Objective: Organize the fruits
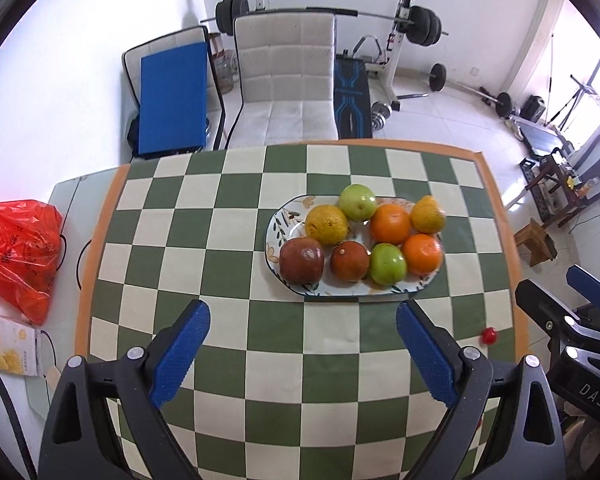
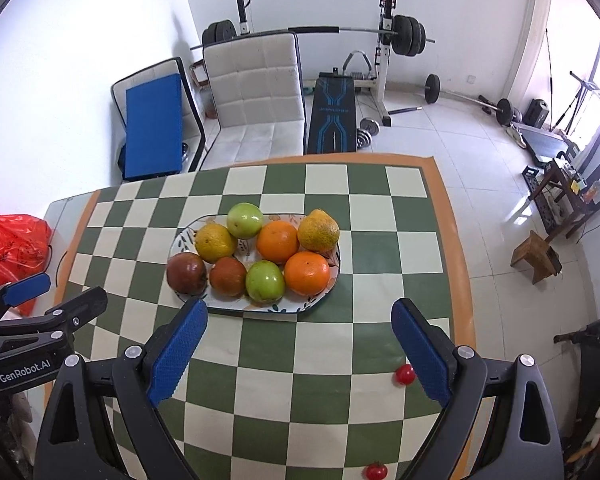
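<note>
Room: home gym behind, with a barbell rack, a white padded chair and pale floor tiles.
Surface: green-and-cream chequered cloth with an orange border covers the bench.
Risk: the small red cherry tomato lies loose by the right edge of the bench, touching or just beside one pad of the right tongs; a careless nudge would likely roll it off. A second small red tomato sits nearer the front edge, equally exposed.
Risk, plate: the round fruits are packed touching; adding more, or bumping the rim, could send one rolling out.
Container: oval white ceramic plate with a leaf pattern, mid-bench.
Contents: eight fruits in two rows. Back row: yellow citrus, green apple, orange, yellow-green citrus. Front row: dark red fruit, brown-red fruit, second green apple, second orange.
Left tongs: spread wide, holding nothing, short of the plate.
Right tongs: spread wide, holding nothing, likewise short of the plate.
Off-cloth: red plastic bag at the left.
</note>
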A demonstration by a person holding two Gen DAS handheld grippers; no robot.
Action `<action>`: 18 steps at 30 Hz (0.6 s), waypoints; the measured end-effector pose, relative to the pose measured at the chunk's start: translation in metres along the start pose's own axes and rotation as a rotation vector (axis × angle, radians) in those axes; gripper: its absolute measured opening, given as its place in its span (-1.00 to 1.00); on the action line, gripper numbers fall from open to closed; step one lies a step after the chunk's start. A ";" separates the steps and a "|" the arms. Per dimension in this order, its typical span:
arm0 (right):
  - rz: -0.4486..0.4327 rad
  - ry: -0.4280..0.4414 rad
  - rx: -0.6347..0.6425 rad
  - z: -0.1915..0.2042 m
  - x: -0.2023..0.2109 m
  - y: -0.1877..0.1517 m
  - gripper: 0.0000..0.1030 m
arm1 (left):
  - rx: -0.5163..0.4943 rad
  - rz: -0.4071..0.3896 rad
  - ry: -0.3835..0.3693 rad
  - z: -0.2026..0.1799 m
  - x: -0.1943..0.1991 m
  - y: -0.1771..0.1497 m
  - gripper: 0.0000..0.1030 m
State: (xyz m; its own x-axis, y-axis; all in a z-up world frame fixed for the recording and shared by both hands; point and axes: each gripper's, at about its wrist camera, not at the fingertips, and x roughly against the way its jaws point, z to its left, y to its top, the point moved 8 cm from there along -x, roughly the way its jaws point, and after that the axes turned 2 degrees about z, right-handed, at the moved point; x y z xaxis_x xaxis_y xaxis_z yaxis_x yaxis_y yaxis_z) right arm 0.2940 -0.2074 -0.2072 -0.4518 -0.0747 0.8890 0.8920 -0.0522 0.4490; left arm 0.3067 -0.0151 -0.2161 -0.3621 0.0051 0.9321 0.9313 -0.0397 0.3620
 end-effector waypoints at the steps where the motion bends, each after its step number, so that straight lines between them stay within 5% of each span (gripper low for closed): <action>1: -0.010 -0.001 0.002 0.001 0.007 -0.001 0.85 | 0.001 -0.007 -0.005 -0.001 0.006 -0.002 0.85; 18: -0.153 0.027 -0.007 0.008 0.121 -0.018 0.85 | -0.004 -0.123 -0.050 -0.009 0.099 -0.021 0.85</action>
State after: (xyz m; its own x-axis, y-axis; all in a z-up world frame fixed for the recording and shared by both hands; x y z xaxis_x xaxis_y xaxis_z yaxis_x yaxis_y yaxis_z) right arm 0.2232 -0.2073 -0.1068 -0.5826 -0.0924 0.8075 0.8128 -0.0717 0.5781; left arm 0.2514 -0.0224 -0.1315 -0.4709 0.0603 0.8801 0.8799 -0.0393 0.4734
